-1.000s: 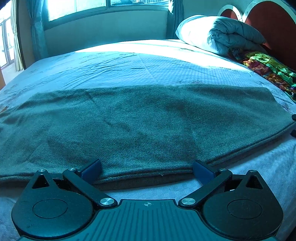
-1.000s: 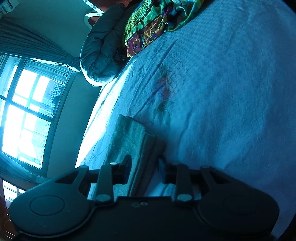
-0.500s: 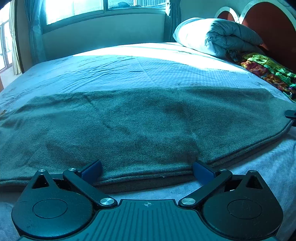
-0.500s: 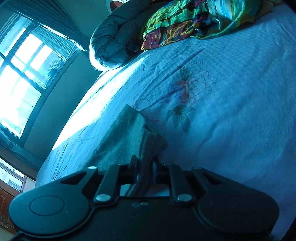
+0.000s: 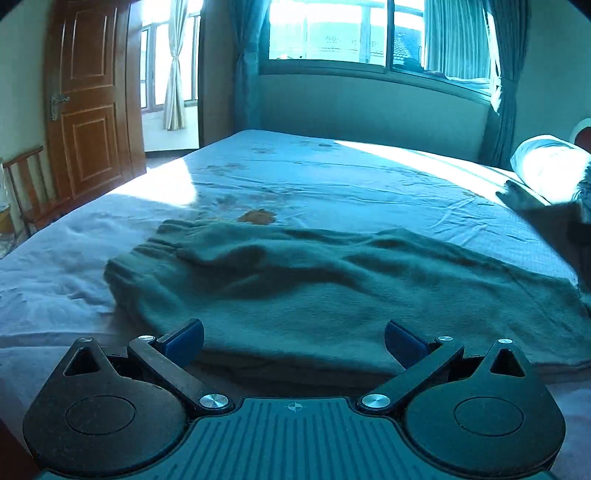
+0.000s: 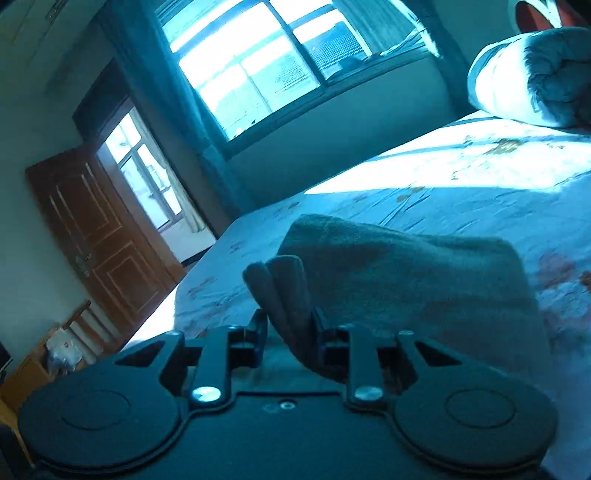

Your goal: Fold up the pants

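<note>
The grey-green pants (image 5: 314, 280) lie across the bed, waistband end at the left (image 5: 147, 254), legs running right. My left gripper (image 5: 293, 338) is open at the pants' near edge, holding nothing. My right gripper (image 6: 290, 328) is shut on the pants' leg end (image 6: 284, 288), lifted above the bed; the cloth (image 6: 406, 280) drapes away to the right. In the left wrist view the lifted end (image 5: 550, 225) shows at the far right.
The bed (image 5: 332, 177) has a light floral sheet. A rolled quilt (image 6: 535, 74) lies at the headboard end. A wooden door (image 5: 92, 107) and a chair (image 5: 29, 192) stand left of the bed. A window (image 5: 351, 33) is behind.
My right gripper shut on the leg end and lifted it, swinging toward the waistband side. My left gripper turned left along the pants' near edge and stayed open.
</note>
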Available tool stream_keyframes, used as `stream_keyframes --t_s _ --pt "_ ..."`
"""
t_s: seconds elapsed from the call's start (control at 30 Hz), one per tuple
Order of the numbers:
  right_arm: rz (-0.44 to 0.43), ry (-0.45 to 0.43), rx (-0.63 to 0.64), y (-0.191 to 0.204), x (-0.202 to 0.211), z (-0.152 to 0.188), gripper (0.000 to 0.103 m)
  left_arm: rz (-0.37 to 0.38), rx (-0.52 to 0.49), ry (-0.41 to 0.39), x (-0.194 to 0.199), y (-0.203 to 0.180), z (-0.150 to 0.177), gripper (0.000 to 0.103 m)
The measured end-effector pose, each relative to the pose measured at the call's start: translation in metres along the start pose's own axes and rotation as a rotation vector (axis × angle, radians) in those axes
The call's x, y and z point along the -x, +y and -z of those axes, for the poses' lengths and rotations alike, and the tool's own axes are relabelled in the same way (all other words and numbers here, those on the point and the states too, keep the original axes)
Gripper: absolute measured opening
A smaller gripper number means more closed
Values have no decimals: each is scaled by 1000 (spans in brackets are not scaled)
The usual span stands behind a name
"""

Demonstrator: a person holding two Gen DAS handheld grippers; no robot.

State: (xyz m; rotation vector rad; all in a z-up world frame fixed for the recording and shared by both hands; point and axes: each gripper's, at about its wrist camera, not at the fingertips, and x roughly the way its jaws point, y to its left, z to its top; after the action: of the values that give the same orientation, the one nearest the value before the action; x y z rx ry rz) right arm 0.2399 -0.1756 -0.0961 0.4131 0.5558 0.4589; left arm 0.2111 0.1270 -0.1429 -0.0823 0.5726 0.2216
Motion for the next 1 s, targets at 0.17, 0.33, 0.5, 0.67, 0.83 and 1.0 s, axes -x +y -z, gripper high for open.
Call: stream_keyframes --t_s 0.17,0.33,0.5,0.67,0.83,1.0 --pt "54 3 -87 -12 3 23 18 27 94 18 -11 26 7 103" --pt "150 -40 -102 -42 29 11 21 176 92 35 -25 -29 7 103" --pt "268 150 -194 -89 7 33 16 138 -93 119 -57 -100 11 103" --pt "222 -50 -155 -94 43 7 25 147 -83 96 -55 -95 8 103" --pt "303 32 -250 -147 1 -17 24 148 -84 103 -55 -91 11 103" --pt "251 -50 -273 -163 9 -25 29 136 -75 78 -51 -85 9 103"
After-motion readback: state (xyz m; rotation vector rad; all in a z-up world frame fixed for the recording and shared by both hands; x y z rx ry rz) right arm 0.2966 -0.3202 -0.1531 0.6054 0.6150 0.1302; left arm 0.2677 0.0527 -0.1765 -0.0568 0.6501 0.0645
